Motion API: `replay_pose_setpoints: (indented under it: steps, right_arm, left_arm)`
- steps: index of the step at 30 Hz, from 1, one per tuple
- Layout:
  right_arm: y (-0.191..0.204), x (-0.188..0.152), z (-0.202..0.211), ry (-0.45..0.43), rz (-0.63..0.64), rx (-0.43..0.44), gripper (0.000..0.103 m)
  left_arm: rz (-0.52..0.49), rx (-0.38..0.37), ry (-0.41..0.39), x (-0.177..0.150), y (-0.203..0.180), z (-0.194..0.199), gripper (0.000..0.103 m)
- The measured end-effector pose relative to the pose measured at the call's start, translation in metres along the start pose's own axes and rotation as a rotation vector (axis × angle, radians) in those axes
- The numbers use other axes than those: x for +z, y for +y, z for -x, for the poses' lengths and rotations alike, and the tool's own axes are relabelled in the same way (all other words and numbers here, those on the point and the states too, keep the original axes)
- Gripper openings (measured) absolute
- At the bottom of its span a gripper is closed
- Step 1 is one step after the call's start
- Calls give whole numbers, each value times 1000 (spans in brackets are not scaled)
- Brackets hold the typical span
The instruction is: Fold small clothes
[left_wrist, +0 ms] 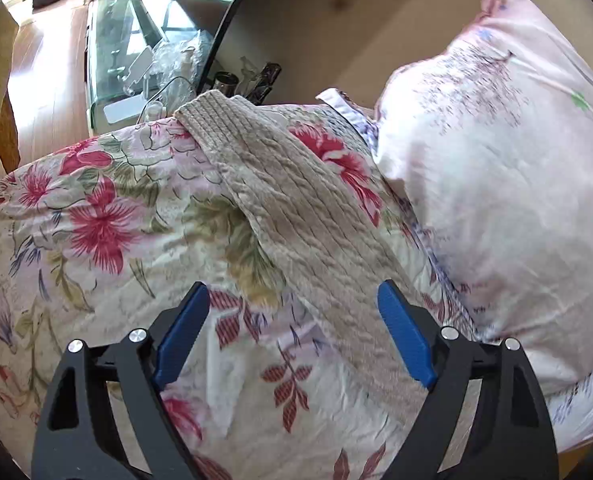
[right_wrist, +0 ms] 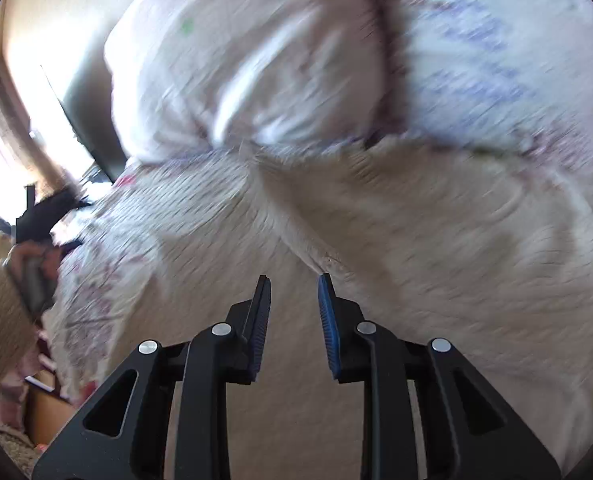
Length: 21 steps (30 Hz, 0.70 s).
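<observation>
A beige cable-knit garment (left_wrist: 296, 208) lies in a long strip across a floral bedspread (left_wrist: 96, 216), running from far centre toward the lower right. My left gripper (left_wrist: 292, 300) is wide open just above it, with nothing between its blue pads. In the blurred right wrist view the same beige knit (right_wrist: 396, 232) fills the middle and right. My right gripper (right_wrist: 294, 284) hovers over it with its jaws partly open, a clear gap between the pads and nothing held.
A large pale pink pillow (left_wrist: 496, 168) lies at the right of the bed, also in the right wrist view (right_wrist: 236, 64). A glass-topped table (left_wrist: 136, 64) with clutter stands beyond the bed. A person's sleeve (right_wrist: 0, 304) shows at the left.
</observation>
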State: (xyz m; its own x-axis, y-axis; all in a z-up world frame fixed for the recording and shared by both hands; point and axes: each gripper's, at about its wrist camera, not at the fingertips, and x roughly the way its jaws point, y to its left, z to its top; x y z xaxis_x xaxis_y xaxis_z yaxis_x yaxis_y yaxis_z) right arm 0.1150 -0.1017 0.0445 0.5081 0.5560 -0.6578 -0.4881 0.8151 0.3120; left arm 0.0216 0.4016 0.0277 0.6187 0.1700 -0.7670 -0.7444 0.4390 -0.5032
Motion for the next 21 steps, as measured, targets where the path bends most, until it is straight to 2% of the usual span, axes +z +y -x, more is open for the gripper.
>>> replay_pose_setpoints:
  steps: [1, 2, 3, 7, 9, 11, 12, 13, 14, 15, 16, 18, 19, 21]
  right_arm:
    - [5, -6, 3, 2, -13, 14, 35]
    - [4, -6, 5, 1, -32, 19, 47]
    - [-2, -5, 9, -2, -44, -2, 54]
    - [-35, -12, 33, -5, -131, -107, 57]
    - [-59, -18, 45, -9, -199, -143, 62]
    - [-69, -28, 51, -5, -232, -165, 62]
    - [-72, -30, 49, 0, -238, -171, 62]
    - [-72, -35, 47, 9, -241, -174, 62]
    - [-71, -38, 46, 16, -237, -173, 62]
    - [-71, -40, 45, 24, -230, -172, 62]
    - [-70, -42, 45, 29, -221, -171, 62]
    - [-71, -44, 49, 25, -204, -175, 62]
    - [-72, -44, 52, 19, -203, -181, 62]
    - [-82, -46, 62, 3, -217, -201, 63]
  left_arm:
    - [32, -4, 7, 4, 3, -4, 79]
    - [61, -14, 16, 10, 6, -10, 78]
    - [85, -26, 12, 17, 8, -13, 78]
    - [107, -35, 9, 38, 9, -25, 71]
    - [157, -47, 7, 47, 15, -31, 69]
    - [211, -61, -10, 53, 17, -31, 68]
    - [219, -51, -10, 57, 18, -33, 60]
    - [227, -34, -15, 59, 18, -33, 47]
    - [226, -45, -20, 61, 17, -32, 30]
    - [220, -67, -7, 63, 14, -33, 6]
    - [201, -69, -14, 62, 8, -30, 6]
    - [56, -87, -66, 56, -25, -11, 5]
    - [-64, -119, -78, 48, -53, 0, 5]
    - [-330, -232, -92, 16, -118, 26, 5]
